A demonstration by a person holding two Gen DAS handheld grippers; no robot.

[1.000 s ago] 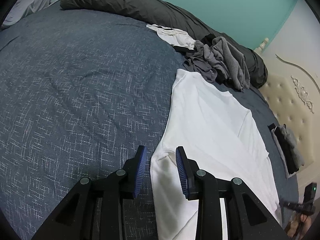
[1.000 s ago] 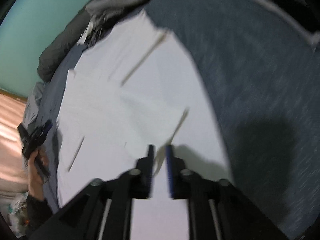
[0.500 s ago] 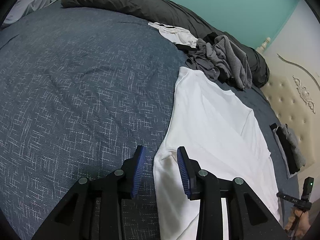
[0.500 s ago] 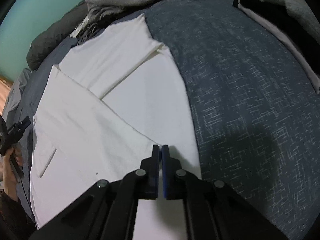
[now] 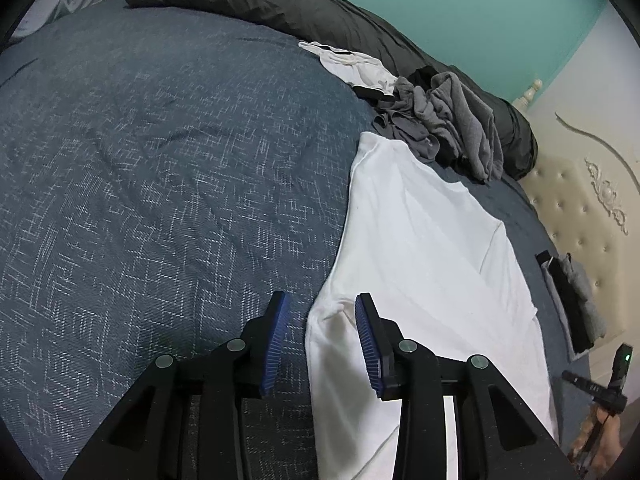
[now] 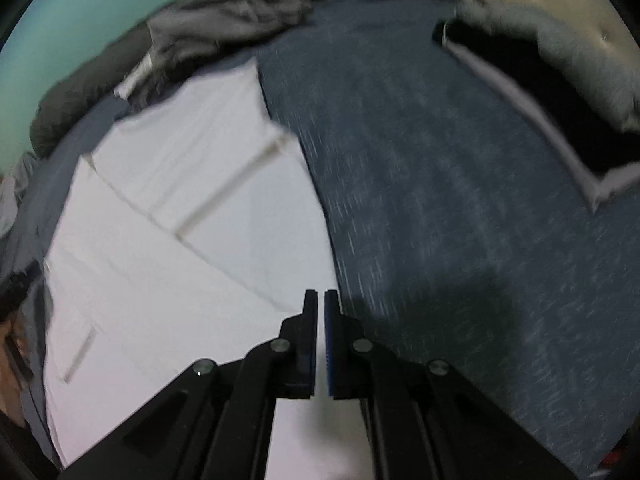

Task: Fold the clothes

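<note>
The left gripper [image 5: 320,316] stays spread at lower centre, straddling the white shirt's [image 5: 432,248] left edge. The right gripper [image 6: 321,300], pressed nearly together, now blurs with motion at the white shirt's [image 6: 168,240] right edge on the bedspread [image 6: 460,220].

We see a plain white shirt [image 5: 432,240] right of centre on a dark blue bedspread [image 5: 160,168] flecked with fine white crosshatch. A charcoal duvet [image 5: 280,4] and grey crumpled clothes [image 5: 448,120] lie upper right, before a teal wall [image 5: 480,8]. Our left gripper [image 5: 320,320] shows blue pads [image 5: 276,340] on black.
</note>
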